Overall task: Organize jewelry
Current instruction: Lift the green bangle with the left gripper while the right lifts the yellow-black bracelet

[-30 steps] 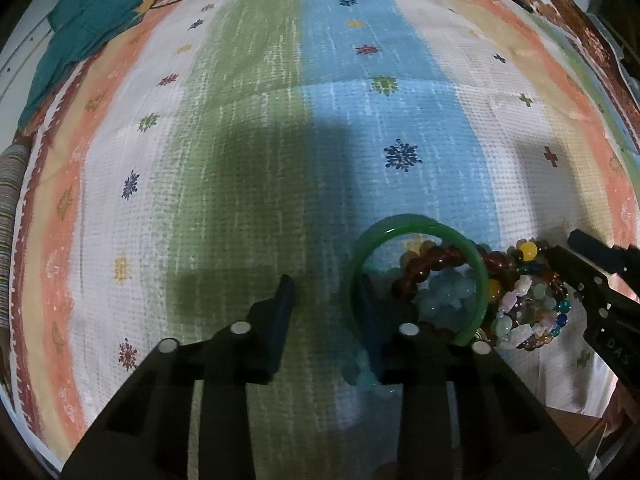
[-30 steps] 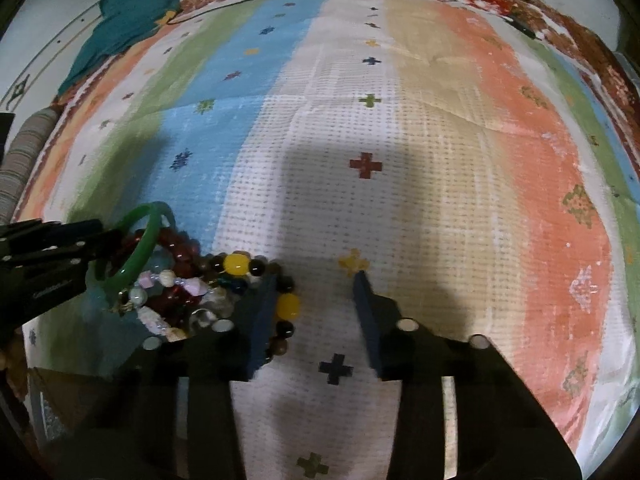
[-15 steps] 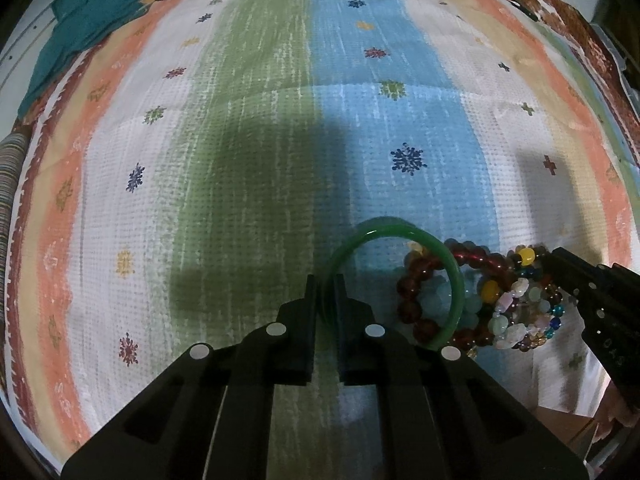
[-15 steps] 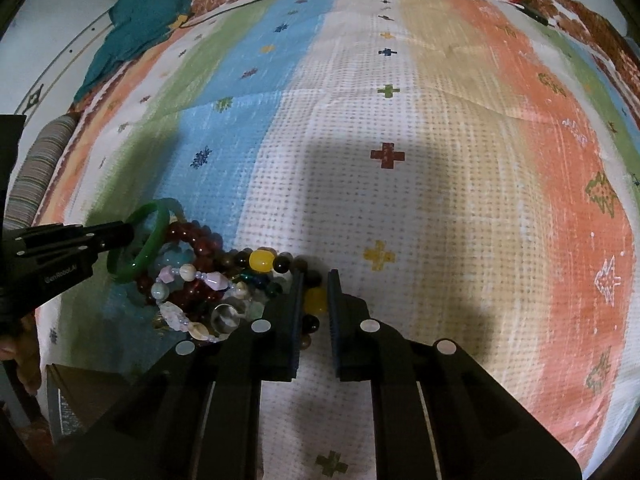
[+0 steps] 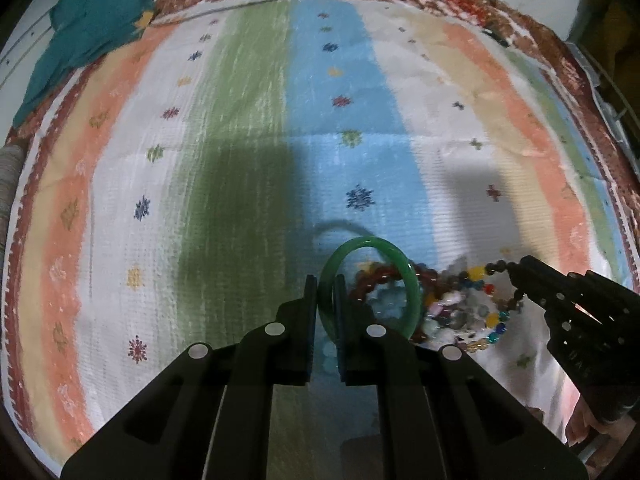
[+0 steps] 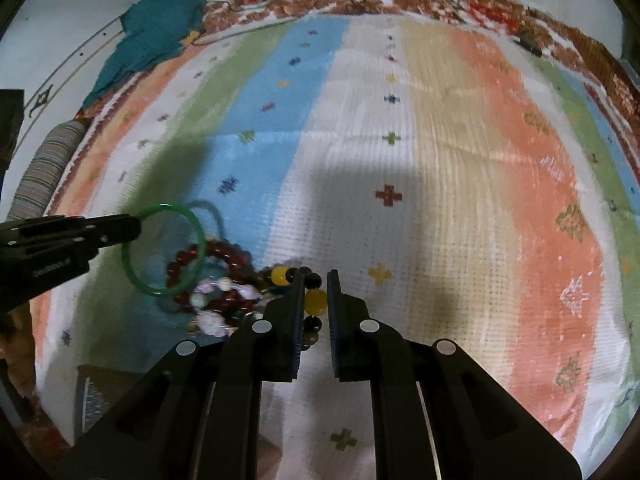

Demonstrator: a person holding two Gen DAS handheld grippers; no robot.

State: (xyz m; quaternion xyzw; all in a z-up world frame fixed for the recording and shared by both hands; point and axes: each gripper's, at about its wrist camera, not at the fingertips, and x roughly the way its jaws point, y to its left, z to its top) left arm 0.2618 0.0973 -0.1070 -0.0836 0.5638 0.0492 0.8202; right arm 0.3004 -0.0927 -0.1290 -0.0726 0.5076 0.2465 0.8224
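A green bangle [image 5: 408, 276] hangs lifted off the striped cloth [image 5: 240, 160], its left rim pinched in my left gripper [image 5: 325, 284], which is shut on it. The same green bangle [image 6: 200, 240] casts a ring shadow on the blue stripe in the right wrist view. My right gripper [image 6: 313, 280] is shut on a bracelet of yellow and dark beads [image 6: 316, 302], raised slightly. Between the two lies a heap of beaded bracelets [image 5: 460, 312], with dark red beads [image 6: 224, 252] among them. The right gripper [image 5: 516, 270] shows at the right of the left wrist view, the left gripper [image 6: 138, 226] at the left of the right wrist view.
A teal cloth [image 5: 88, 20] lies crumpled at the far left corner. A striped roll [image 6: 44, 168] sits beyond the cloth's left edge. A thin cable [image 5: 248, 4] runs along the patterned far border. A small dark object [image 6: 528, 42] rests near the far right border.
Both grippers went from open to shut, the left on the bangle's rim, the right on the yellow-bead bracelet. Both have since risen, lifting bangle and beads off the cloth.
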